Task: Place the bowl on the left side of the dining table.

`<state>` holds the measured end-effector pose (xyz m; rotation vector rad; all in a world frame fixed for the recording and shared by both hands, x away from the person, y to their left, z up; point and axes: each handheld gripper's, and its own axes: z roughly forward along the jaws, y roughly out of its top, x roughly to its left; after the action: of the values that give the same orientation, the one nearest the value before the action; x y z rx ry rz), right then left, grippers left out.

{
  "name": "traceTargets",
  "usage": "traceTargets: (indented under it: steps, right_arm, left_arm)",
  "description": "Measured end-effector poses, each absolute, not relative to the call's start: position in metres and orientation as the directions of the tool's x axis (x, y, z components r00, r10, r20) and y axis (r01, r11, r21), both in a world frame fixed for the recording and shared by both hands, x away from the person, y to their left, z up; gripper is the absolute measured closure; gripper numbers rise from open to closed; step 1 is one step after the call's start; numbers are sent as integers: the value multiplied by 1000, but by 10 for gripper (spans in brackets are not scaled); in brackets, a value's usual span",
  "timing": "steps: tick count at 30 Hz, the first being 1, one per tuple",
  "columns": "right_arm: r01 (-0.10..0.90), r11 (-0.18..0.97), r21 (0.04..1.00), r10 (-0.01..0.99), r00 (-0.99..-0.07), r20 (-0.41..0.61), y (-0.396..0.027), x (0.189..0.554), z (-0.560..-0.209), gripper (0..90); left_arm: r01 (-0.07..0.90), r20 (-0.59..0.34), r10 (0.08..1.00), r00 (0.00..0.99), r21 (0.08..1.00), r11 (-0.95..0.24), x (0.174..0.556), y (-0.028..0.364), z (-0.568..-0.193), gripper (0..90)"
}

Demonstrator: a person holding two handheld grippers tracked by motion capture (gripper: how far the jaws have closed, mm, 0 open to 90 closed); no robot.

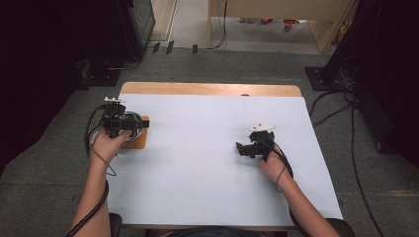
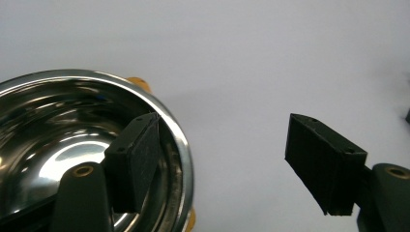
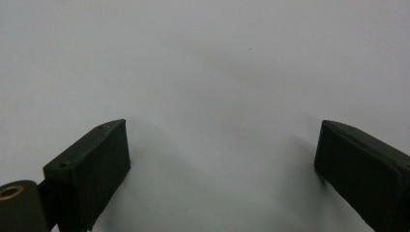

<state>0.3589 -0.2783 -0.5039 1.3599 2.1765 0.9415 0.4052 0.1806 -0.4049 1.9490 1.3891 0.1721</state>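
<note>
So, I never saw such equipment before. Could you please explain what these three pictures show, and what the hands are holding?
A person sits at a table covered by a white sheet, holding a two-jaw tool in each hand. One camera looks down from above; the other two ride on the tools and look along their black jaws. The left gripper stands open, one jaw inside a shiny metal bowl and one outside its rim, not squeezing. The bowl sits on a wooden board at the table's left edge. The right gripper is open, with nothing between its jaws.
</note>
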Motion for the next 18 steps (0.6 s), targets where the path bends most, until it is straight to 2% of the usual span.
traceTargets:
  steps: [11, 14, 18]
  right_arm:
    - [622, 299, 724, 896, -444, 12, -278, 359, -504, 52]
    - [622, 299, 724, 896, -444, 11, -278, 359, -504, 52]
    - [622, 299, 724, 896, -444, 11, -278, 359, -504, 52]
  left_arm:
    - [746, -247, 839, 486, 616, -251, 401, 146, -412, 277]
    - [721, -246, 811, 532, 633, -281, 399, 135, -415, 236]
    - [702, -225, 802, 553, 645, -303, 396, 125, -416, 238]
